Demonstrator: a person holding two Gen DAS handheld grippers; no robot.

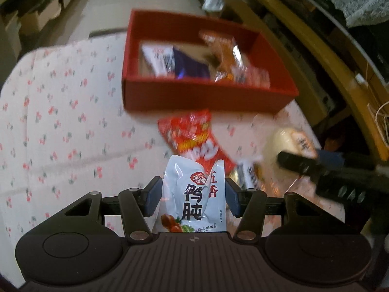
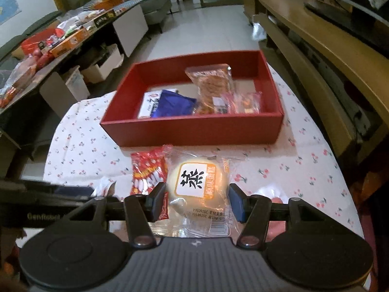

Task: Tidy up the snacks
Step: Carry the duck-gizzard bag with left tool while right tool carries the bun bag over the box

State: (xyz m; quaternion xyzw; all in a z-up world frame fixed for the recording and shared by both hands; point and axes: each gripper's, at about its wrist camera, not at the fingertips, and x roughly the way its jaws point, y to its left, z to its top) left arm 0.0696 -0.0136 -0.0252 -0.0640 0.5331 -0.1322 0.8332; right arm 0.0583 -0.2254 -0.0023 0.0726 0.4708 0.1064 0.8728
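Left gripper [image 1: 193, 196] clamps 五香鸭肫 pouch [image 1: 192, 194]; right gripper [image 2: 197, 200] clamps 原味蛋糕 bun [image 2: 198, 185].

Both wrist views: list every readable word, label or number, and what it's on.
"五香 鸭肫": white pouch between the left gripper's fingers.
"蒸", "原味蛋糕": label on the wrapped cake in the right gripper.
"Genrobot": side of the left gripper, seen in the right wrist view.
Red packet, the pouch's small print, the cake's date code and the packs in the red box: too blurred or small.
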